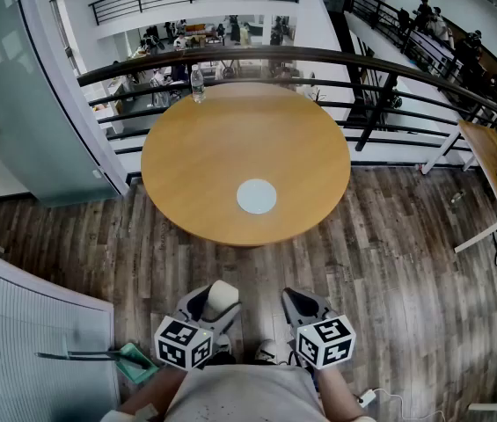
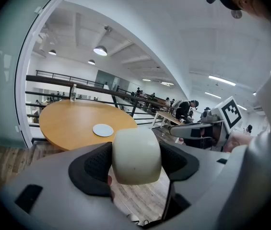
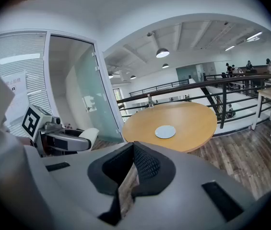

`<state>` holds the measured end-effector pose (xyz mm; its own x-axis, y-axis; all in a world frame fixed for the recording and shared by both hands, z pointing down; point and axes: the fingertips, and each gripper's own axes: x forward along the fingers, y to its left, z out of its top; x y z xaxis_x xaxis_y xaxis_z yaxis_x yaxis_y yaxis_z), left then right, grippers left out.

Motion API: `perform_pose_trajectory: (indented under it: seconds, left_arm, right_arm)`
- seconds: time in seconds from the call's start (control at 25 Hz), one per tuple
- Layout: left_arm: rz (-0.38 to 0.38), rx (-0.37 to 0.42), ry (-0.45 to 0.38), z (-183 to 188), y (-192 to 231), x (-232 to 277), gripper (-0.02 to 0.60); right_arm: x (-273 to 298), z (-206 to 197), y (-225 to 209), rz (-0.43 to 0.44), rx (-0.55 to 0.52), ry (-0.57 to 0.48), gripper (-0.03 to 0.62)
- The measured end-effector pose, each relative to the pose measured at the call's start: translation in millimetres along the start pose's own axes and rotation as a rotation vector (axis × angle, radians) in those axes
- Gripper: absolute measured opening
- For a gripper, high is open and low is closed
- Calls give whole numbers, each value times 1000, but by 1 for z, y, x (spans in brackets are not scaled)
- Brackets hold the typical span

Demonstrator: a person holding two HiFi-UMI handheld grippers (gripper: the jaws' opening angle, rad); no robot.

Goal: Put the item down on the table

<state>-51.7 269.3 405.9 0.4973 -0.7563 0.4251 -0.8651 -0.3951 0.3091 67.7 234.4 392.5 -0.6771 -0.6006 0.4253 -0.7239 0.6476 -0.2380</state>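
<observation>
The item (image 2: pixel 136 156), a pale rounded thing whose kind cannot be told, is clamped between the jaws of the left gripper (image 1: pixel 216 299). The jaws are spread wide around it and press on both its sides. It is carried low in front of the person, above the wooden floor (image 1: pixel 389 262) and well apart from the counter (image 1: pixel 186 156). The set-down is judged not yet begun, since the near rim of the counter has first to be reached. The left gripper is seen tilted somewhat downward, so the tilt would best be eased out as the counter is met, and the item's underside laid flat on the wood. A bare stretch of counter is offered to the left of the pale disc (image 1: pixel 256 196) near the middle. That disc is best avoided unless it is meant as a mat, which cannot be told. The bottle (image 1: pixel 198 83) at the far rim is well out of the path. The jaws should be opened only once the item's weight is borne by the counter, since a rounded body released early could be expected to roll or tip. The right gripper (image 1: pixel 299 301), held beside the left one, has its jaws drawn together on nothing, and is best held off to the right.
</observation>
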Motion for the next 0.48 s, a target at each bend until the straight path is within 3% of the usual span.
perform_pose_trajectory:
  seconds: [0.48]
  left_arm:
    - [-5, 9, -2, 4, 1, 2, 324]
  right_arm:
    - [4, -3, 0, 4, -17, 21, 25]
